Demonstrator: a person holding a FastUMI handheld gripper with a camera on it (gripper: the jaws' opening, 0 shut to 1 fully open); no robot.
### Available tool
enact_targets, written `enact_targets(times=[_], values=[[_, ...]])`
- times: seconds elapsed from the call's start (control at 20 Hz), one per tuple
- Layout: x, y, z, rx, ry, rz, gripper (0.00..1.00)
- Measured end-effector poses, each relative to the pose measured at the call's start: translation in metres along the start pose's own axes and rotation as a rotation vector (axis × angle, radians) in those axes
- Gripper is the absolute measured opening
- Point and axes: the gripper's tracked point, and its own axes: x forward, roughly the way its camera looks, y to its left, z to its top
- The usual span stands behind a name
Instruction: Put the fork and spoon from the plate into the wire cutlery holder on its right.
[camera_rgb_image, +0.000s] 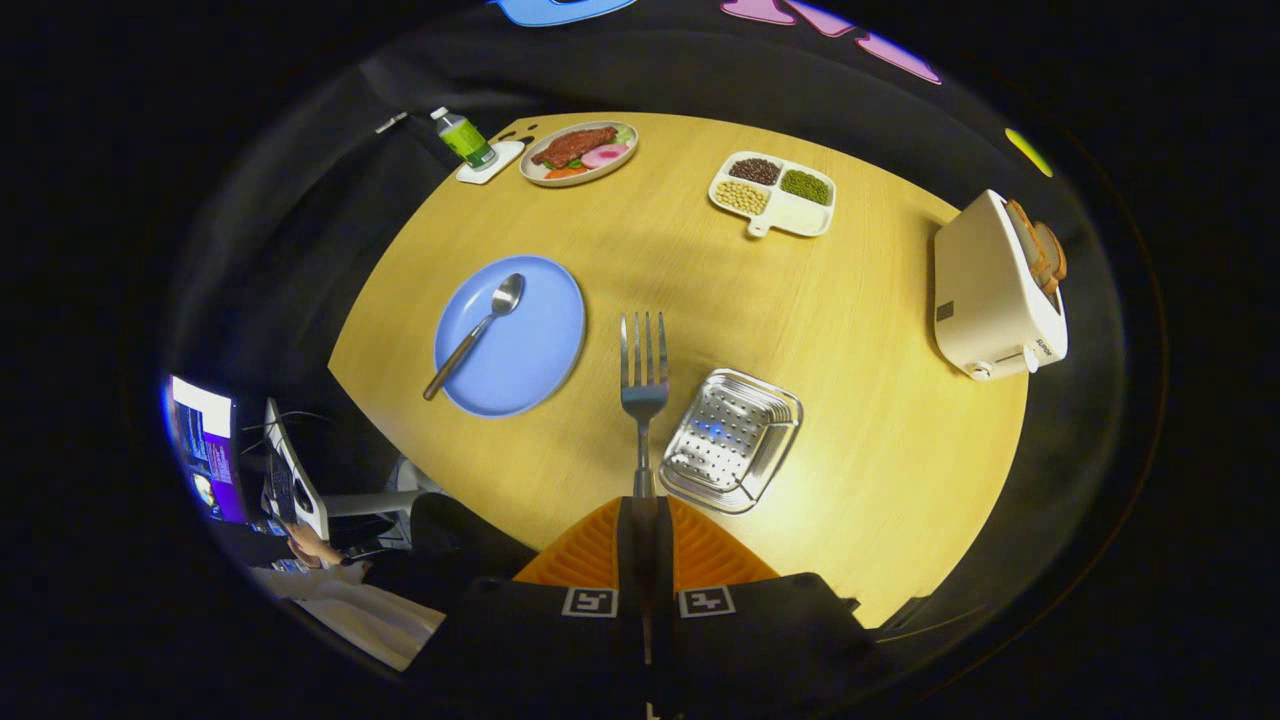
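fork (644, 385), plain silver with four tines, is clamped by its handle in the closed gripper (644, 512), tines pointing to 12 o'clock above the surface (700, 290). at its 3 o'clock, the perforated steel cutlery holder (732, 440); at 10 o'clock, the spoon (476, 334) lies on the blue plate (520, 350).

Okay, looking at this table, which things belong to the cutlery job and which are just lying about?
Part of the job:
- fork, held in the gripper, jaws closed on its handle
- spoon, on the blue plate
- metal cutlery holder, right of the plate

Just lying about:
- toaster
- divided dish of beans
- plate of food
- bottle
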Motion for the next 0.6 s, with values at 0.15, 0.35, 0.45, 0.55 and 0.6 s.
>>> enact_targets(times=[0.15, 0.35, 0.45, 0.55, 0.6], values=[[0.0, -0.018, -0.015, -0.042, 0.076, -0.024, 0.08], [0.003, -0.04, -0.026, -0.11, 0.167, -0.065, 0.08], [0.007, -0.044, -0.028, -0.132, 0.203, -0.073, 0.08], [0.01, -0.046, -0.03, -0.157, 0.235, -0.076, 0.08], [0.013, -0.047, -0.03, -0.166, 0.251, -0.078, 0.08]])
